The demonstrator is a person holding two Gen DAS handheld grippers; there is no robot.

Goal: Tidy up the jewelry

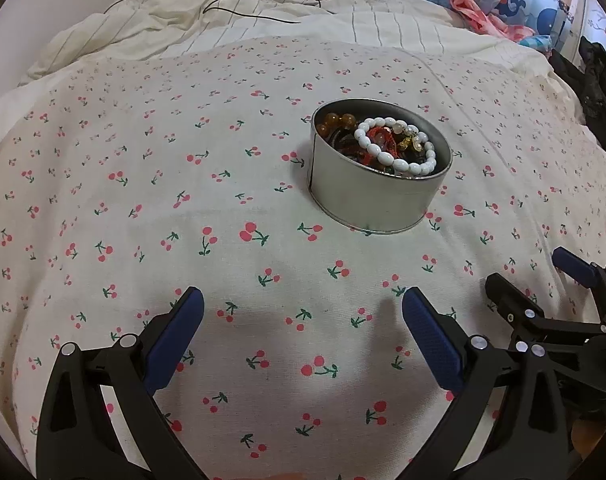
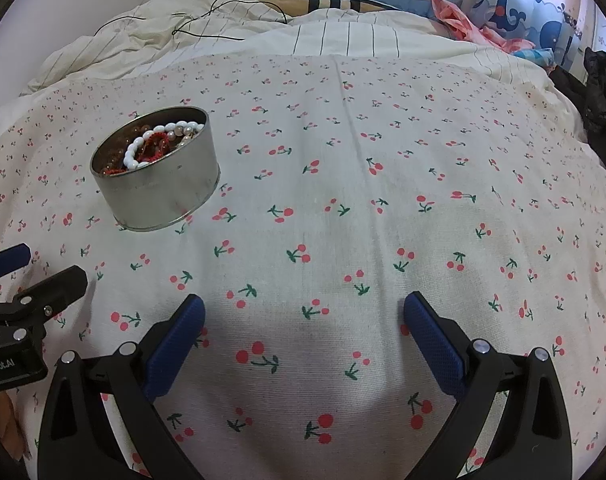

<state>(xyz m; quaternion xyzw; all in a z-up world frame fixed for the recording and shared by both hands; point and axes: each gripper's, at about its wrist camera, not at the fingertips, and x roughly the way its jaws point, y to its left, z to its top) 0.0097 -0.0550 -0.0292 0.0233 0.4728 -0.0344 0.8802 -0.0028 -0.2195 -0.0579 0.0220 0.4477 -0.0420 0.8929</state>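
Left hand-held gripper (image 2: pixel 7 268) label partly reads "nRobot.AI"; jaws spread.

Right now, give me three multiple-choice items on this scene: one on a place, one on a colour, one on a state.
1. Where does the white bead bracelet lie?
A. on the cherry-print cloth
B. on top of the jewelry inside the round metal tin
C. in the left tool

2. What colour are the tools' finger pads?
A. blue
B. red
C. white

3. How does the right tool stand?
A. shut on a bracelet
B. open and holding nothing
C. shut on the tin's rim

Answers: 1 B, the bracelet rests on the heap in the tin; 2 A, both wrist views show blue pads; 3 B, its fingers are spread over the bare cherry-print cloth, as are those of the left tool.
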